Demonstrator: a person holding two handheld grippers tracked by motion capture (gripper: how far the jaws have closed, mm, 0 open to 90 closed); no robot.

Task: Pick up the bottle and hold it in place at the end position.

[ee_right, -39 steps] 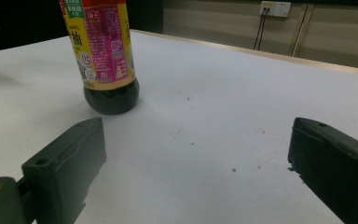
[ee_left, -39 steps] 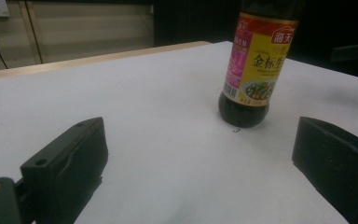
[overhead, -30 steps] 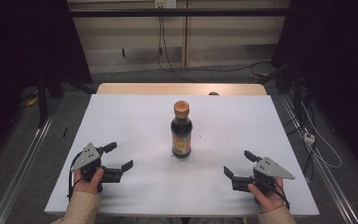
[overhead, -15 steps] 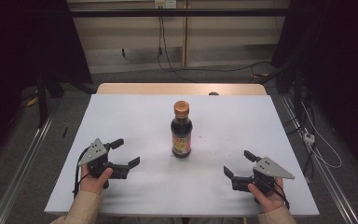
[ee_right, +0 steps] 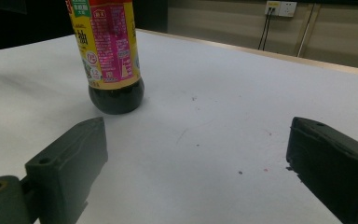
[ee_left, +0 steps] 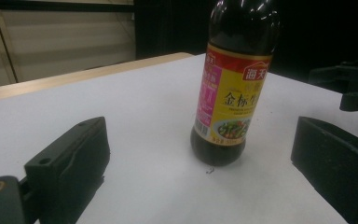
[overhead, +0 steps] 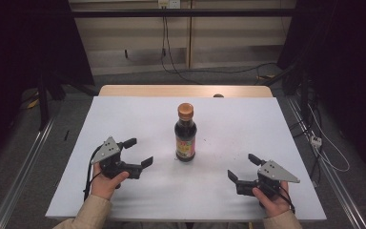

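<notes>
- The sauce bottle (overhead: 185,133) stands upright at the middle of the frame on the white bench (overhead: 124,114).
- Left gripper (overhead: 138,152), lower left, jaws open, empty.
- Right gripper (overhead: 244,167), lower right, jaws open, empty.

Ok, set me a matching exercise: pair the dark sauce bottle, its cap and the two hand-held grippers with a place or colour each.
Things:
1. dark glass sauce bottle with yellow label
2. round bottle cap
3. left black hand-held gripper
4. right black hand-held gripper

Places or colours:
A. orange-brown
B. near right part of the white table, open
C. upright at the table's middle
D. near left part of the table, open, aimed at the bottle

Pairs: 1-C, 2-A, 3-D, 4-B
</notes>
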